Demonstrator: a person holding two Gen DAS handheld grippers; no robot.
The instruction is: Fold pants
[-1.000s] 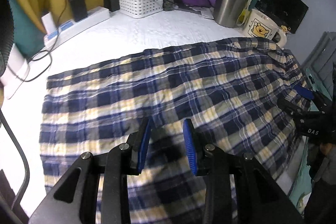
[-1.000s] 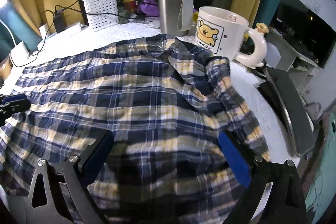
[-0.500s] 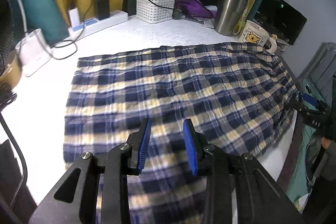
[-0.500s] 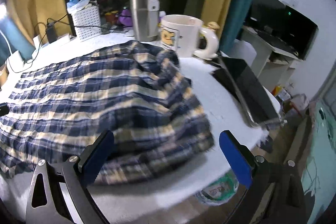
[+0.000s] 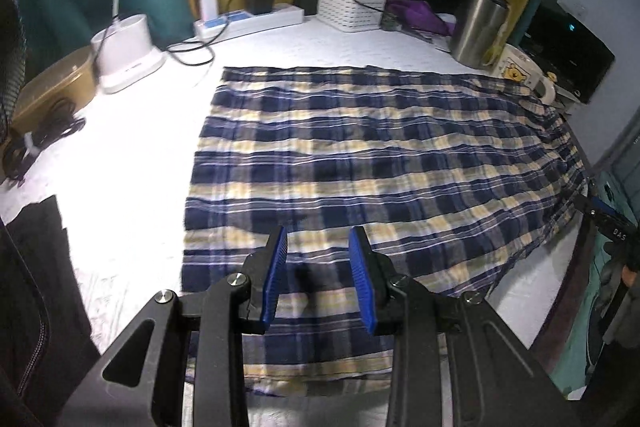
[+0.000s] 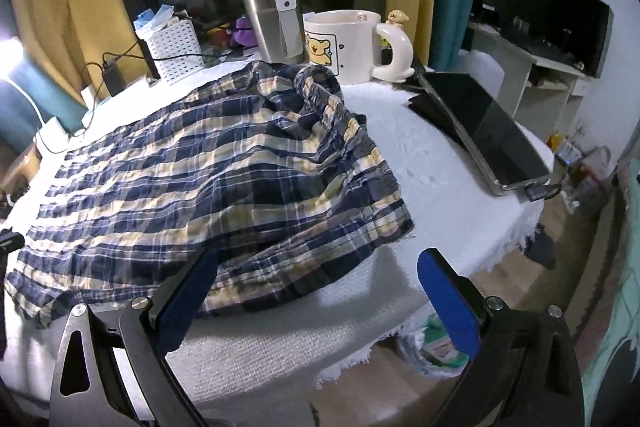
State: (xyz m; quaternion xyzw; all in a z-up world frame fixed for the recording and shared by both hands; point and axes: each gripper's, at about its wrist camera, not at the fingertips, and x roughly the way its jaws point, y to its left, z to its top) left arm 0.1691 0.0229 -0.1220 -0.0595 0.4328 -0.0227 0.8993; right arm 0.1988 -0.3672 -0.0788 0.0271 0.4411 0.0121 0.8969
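Note:
The blue, navy and cream plaid pants (image 5: 372,163) lie spread flat on the white-covered table (image 5: 132,163), folded lengthwise. In the right wrist view the pants (image 6: 208,171) show their gathered waistband at the right end. My left gripper (image 5: 318,247) is open and empty, hovering above the near edge of the pants. My right gripper (image 6: 316,267) is wide open and empty, held off the table's near edge just in front of the waistband corner. The right gripper also shows at the right edge of the left wrist view (image 5: 604,215).
At the back stand a steel tumbler (image 6: 276,15), a bear mug (image 6: 348,43), a white basket (image 5: 354,3), a power strip with cables (image 5: 248,21) and a white lamp base (image 5: 128,53). A tablet (image 6: 484,131) lies at the table's right edge. A fan sits at the left.
Both grippers have pulled back and up from the pants, leaving them lying on the table. The right gripper now sits off the table edge. Both stay open.

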